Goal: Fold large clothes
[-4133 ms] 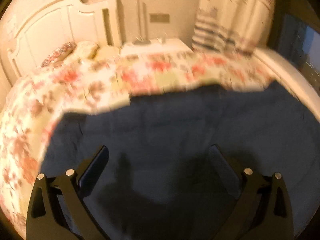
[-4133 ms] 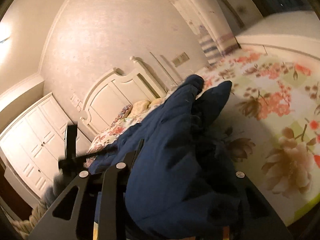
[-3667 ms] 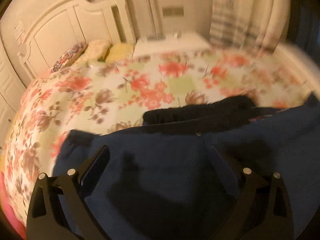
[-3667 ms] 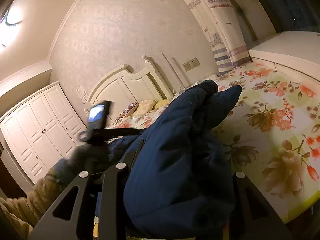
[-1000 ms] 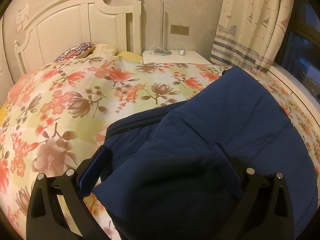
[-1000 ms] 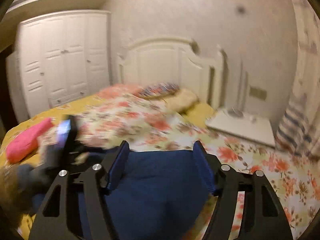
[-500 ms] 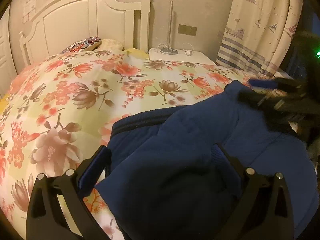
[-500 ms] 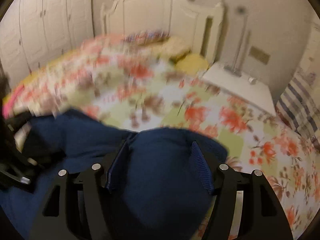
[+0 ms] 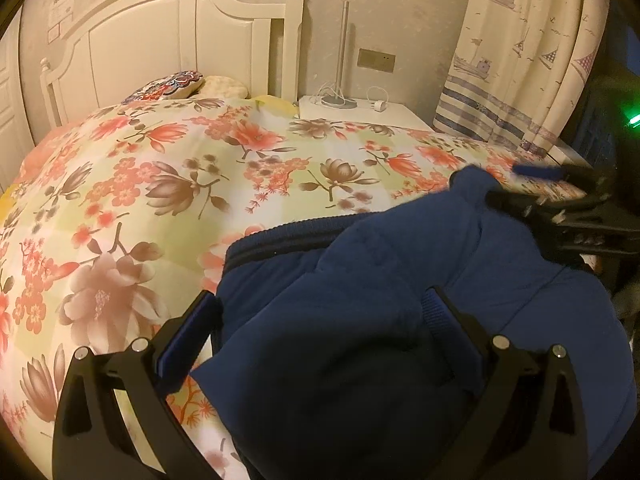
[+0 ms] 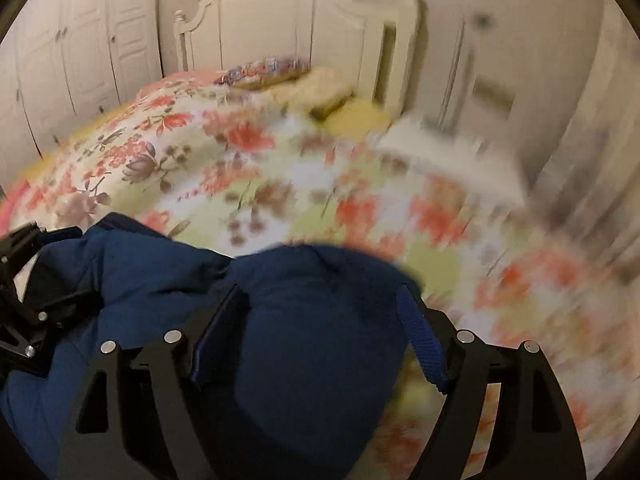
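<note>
a bed (image 9: pixel 168 184) with a floral quilt fills both views, its white headboard (image 9: pixel 168 44) against the wall. no brand or readable writing shows anywhere; a small paper label on the wall left of the headboard is too small to read, and the curtain (image 9: pixel 520 52) carries only printed sailing boats and blue stripes.

the dark blue padded jacket (image 9: pixel 400 288) lies on the near part of the bed toward its right edge, folded over itself, with a dark zip edge running along its far side.

the left gripper (image 9: pixel 320 320) points down at a slant over the near fold of the jacket. its jaws stand wide apart, the left finger beside the jacket's left edge over the quilt and the right finger over the fabric; the pads do not press on the cloth, so it grips nothing.

the right gripper (image 10: pixel 316 312) also slants downward, at the jacket's far right corner. its jaws have just been opening, and a rounded hump of the jacket (image 10: pixel 312 340) sits between them. the pads stand at either side of the hump without squeezing it. much of this view is blurred.

a white nightstand (image 9: pixel 360 110) beside the headboard holds a lamp base (image 9: pixel 340 98) and a coiled cable. a patterned pillow (image 9: pixel 168 84) lies at the head of the bed.
</note>
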